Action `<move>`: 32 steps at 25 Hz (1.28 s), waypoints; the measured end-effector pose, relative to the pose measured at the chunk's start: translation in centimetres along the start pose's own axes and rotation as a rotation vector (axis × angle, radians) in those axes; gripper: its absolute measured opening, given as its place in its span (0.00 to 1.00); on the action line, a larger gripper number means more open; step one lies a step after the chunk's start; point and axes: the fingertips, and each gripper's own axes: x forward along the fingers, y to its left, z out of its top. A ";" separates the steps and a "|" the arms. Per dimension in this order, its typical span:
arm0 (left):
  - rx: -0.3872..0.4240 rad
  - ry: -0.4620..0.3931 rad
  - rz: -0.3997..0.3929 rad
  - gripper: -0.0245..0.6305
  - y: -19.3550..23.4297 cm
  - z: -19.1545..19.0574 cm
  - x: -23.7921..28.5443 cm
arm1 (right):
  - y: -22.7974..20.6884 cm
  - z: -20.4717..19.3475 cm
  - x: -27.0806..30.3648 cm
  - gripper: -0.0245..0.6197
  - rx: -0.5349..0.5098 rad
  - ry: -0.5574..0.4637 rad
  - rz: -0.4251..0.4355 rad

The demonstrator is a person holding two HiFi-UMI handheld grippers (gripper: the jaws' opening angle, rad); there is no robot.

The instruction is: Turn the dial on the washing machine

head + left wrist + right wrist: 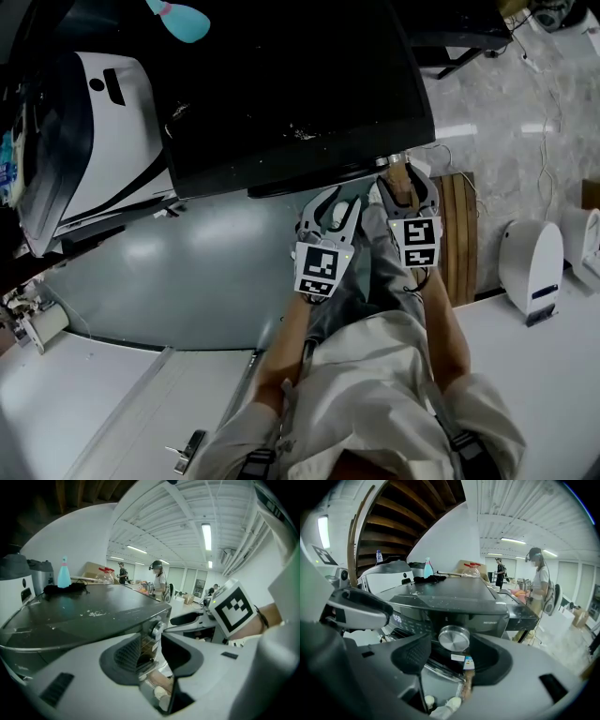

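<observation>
At the front edge of the washing machine (281,84), the left gripper (153,654) hangs with its jaws slightly apart and nothing in them. The silver dial (453,638) sits on the dark front panel just beyond. The right gripper (451,660) faces the dial square on, jaws partly apart, one on either side of it. The pads seem clear of the dial, though depth is hard to read. No grip yet, so the turn looks undone: still to close on it and twist.

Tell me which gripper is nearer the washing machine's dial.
Right. The right gripper faces the dial head-on, jaws apart just short of it, not touching. The left gripper sits off to one side, seeing the dial edge-on and smaller.
</observation>
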 end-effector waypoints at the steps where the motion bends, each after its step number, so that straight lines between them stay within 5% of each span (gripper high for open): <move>1: -0.002 0.002 0.000 0.25 0.1 -0.2 0.1 | 0.0 -0.1 0.2 0.43 0.001 0.000 -0.001; 32: -0.037 0.022 0.008 0.25 0.4 -2.8 0.7 | -0.9 -1.6 4.0 0.46 0.045 0.015 -0.070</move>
